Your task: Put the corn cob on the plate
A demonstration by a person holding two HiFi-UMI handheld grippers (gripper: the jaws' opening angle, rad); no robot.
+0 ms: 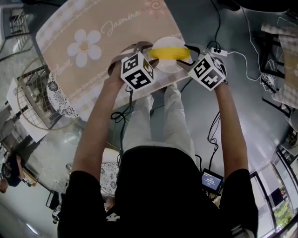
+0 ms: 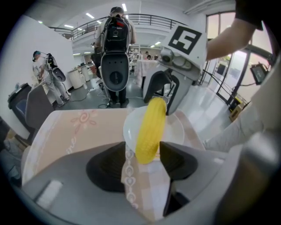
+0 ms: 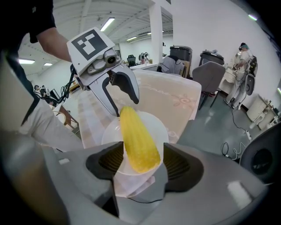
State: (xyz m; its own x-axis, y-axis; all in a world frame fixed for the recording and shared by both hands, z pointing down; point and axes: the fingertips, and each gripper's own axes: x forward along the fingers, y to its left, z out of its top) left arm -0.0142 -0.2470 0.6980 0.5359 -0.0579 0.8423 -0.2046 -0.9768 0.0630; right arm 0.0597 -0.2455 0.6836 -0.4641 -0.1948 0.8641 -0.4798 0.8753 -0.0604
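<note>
Fingers (image 2: 181, 161) apart round corn cob (image 2: 150, 127), left gripper (image 2: 142, 148) and right gripper (image 3: 143, 146); tablecloth (image 1: 116, 60) reads "Jasmine".

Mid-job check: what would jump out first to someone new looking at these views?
A yellow corn spans a white plate at the cloth's near edge. One end sits between the left gripper's open jaws, the other between the right gripper's. Beyond them, a big white flower is printed on the cloth.
</note>
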